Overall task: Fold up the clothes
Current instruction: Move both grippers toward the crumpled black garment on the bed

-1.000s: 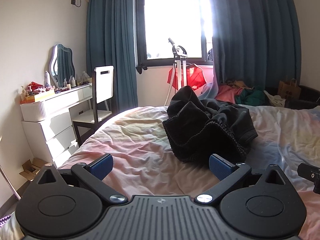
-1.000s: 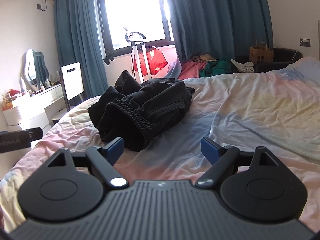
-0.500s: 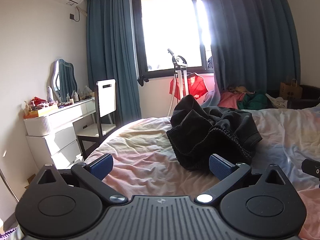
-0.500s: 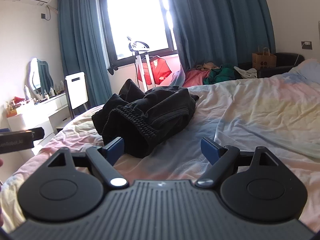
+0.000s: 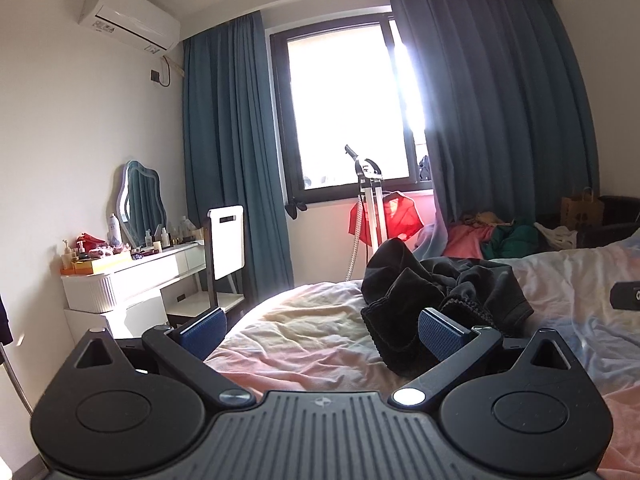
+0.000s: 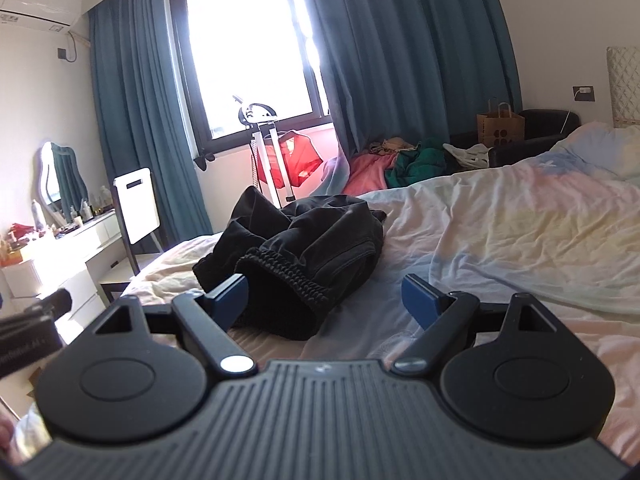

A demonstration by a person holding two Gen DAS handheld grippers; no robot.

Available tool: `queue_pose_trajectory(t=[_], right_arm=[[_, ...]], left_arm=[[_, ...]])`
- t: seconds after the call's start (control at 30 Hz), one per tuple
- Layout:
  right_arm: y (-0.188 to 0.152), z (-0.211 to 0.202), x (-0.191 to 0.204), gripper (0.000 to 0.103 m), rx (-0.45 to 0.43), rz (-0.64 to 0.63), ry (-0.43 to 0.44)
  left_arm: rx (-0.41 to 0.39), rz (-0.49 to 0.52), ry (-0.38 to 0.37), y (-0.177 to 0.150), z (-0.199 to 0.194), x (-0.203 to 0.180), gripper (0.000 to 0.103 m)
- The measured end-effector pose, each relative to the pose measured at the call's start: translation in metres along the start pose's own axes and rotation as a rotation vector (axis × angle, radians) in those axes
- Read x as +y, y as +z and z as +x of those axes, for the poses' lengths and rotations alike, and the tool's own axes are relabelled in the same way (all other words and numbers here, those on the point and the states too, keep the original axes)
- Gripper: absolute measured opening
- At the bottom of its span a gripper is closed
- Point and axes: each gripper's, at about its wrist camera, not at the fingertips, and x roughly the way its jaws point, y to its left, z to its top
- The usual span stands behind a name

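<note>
1. The bed lies bare and rumpled between the left gripper and the black garment; nothing blocks that stretch.
2. The right gripper has its fingers spread wide, and the garment's ribbed waistband sits just ahead between them.
3. To the right of the garment, the sheet runs free up to the pillow.
4. At the bed's left edge stand a white chair and a dresser.
5. Beyond the far edge stand a garment steamer and a clothes pile.
</note>
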Motion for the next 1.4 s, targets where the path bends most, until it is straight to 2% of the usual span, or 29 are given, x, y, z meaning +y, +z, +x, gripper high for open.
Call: queue_pose_trajectory(t=[0.13,0.33,0.47,0.6,0.73,0.9,1.13,1.27,1.4], right_arm=[[0.014,-0.004,0.026,0.086,-0.05,-0.056,-0.007],[0.013,-0.006,0.039,0.086,-0.046,-0.076,0.022],[0.003,-0.003,0.028,0.085,-0.028,-0.068,0.051],[-0.01,0.006,0.008,0.085,0.008,0.001,0.058],[-0.018,0.012,-0.002,0.085,-0.009,-0.022,0.068],[-0.029,0.021,-0.011,0.085,-0.025,-0.043,0.035],[-0.042,0.045,-0.028,0.085,0.01,-0.034,0.025],[-0.045,0.055,-0.046,0.085,0.047,0.024,0.024],[-0.048,0.07,-0.057,0.085,0.07,0.066,0.038]], left_arm=[[0.034,-0.078,-0.012,-0.003,-0.004,0.024,0.103],[0.077,-0.1,0.0,-0.009,-0.005,0.042,0.103],[0.063,-0.118,-0.019,-0.011,-0.008,0.043,0.103],[0.055,-0.06,-0.056,-0.014,-0.002,0.022,0.103],[0.073,-0.049,-0.091,-0.017,0.006,0.006,0.103],[0.083,-0.083,-0.062,-0.018,0.016,0.006,0.103],[0.187,-0.181,-0.029,-0.007,0.047,0.015,0.103],[0.23,-0.234,-0.041,0.008,0.065,0.008,0.103],[0.252,-0.219,-0.064,0.024,0.083,-0.007,0.103]])
